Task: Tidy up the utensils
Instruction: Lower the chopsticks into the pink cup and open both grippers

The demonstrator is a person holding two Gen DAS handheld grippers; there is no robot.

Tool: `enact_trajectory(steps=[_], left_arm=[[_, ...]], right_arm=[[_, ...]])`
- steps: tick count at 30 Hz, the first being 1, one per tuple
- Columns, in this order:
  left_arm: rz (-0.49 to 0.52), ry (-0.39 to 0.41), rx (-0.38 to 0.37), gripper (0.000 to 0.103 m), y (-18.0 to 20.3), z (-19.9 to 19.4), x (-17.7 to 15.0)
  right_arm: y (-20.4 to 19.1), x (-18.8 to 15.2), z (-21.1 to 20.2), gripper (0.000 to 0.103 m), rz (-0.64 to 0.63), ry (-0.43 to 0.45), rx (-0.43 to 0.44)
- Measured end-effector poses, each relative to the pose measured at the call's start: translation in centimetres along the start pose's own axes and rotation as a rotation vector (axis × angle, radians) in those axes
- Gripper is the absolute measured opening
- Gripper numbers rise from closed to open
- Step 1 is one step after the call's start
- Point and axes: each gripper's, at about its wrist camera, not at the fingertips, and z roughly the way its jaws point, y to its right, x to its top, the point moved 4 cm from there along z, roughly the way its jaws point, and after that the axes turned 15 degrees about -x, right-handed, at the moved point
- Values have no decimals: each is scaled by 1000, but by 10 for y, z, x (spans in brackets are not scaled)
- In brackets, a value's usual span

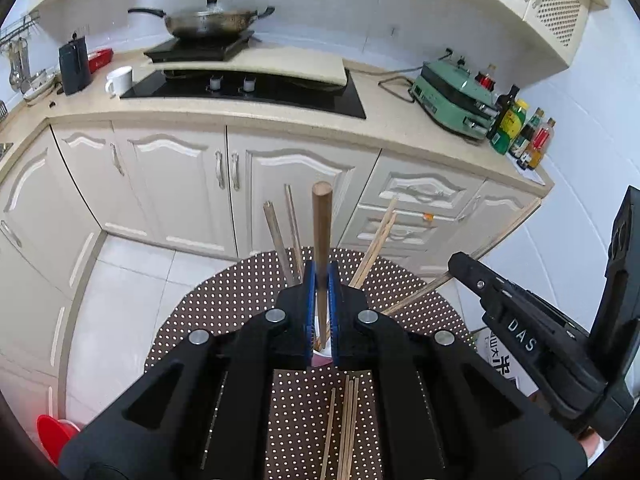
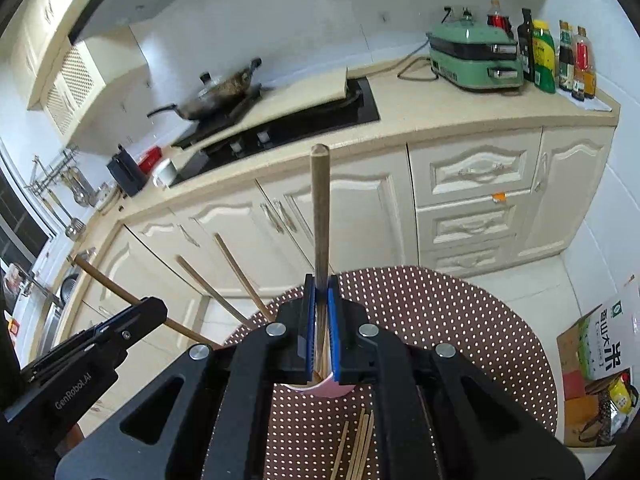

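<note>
My left gripper (image 1: 321, 280) is shut on an upright brown wooden utensil handle (image 1: 321, 232) that stands in a pink cup (image 1: 322, 358) on the brown dotted table (image 1: 240, 300). My right gripper (image 2: 321, 292) is shut on a brown wooden handle (image 2: 320, 208) rising from the same pink cup (image 2: 324, 390). Several chopsticks (image 1: 372, 248) lean out of the cup in the left wrist view and in the right wrist view (image 2: 240, 276). Loose chopsticks (image 1: 346, 428) lie flat on the table below the grippers, also in the right wrist view (image 2: 360, 444). The right gripper's body (image 1: 532, 340) shows at the right.
Cream kitchen cabinets (image 1: 180, 184) and a counter with a black cooktop (image 1: 256, 88), wok (image 1: 208, 20), green appliance (image 1: 456, 100) and bottles (image 1: 520, 132) stand behind the table. A cardboard box with packets (image 2: 600, 364) sits on the floor at right. A red object (image 1: 52, 432) lies low left.
</note>
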Motion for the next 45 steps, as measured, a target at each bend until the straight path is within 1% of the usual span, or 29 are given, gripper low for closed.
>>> enact_trajectory(steps=[8, 14, 17, 21, 25, 29, 31, 33, 34, 35, 37, 41, 45], left_arm=[[-21, -86, 19, 6, -16, 40, -10], [-45, -136, 23, 6, -28, 63, -19], [-61, -135, -23, 6, -31, 70, -22], [-33, -147, -15, 6, -34, 81, -27], [-22, -139, -19, 6, -38, 85, -27], [13, -134, -13, 7, -37, 87, -26], [24, -126, -18, 7, -37, 86, -27], [42, -126, -14, 8, -35, 85, -28], [53, -129, -13, 8, -34, 85, -29], [61, -136, -14, 8, -34, 85, -29], [73, -158, -20, 8, -32, 86, -32], [100, -200, -24, 8, -29, 88, -40], [115, -234, -25, 8, -26, 88, -49]], right_arm=[[-6, -10, 40, 5, -36, -92, -22], [-7, -15, 57, 5, -36, -141, -19], [-10, -17, 65, 5, -33, -171, -6], [-11, -17, 72, 5, -20, -192, -12], [-12, -21, 78, 8, -13, -225, -7], [-14, -24, 80, 8, -13, -245, -4], [-13, -25, 78, 9, 5, -256, 11], [-12, -26, 77, 13, 25, -273, 28], [-12, -26, 76, 21, 35, -279, 36], [-11, -27, 74, 31, 45, -279, 39], [-9, -28, 68, 41, 54, -270, 30], [-7, -32, 59, 52, 63, -273, 32], [-2, -37, 49, 58, 67, -270, 23]])
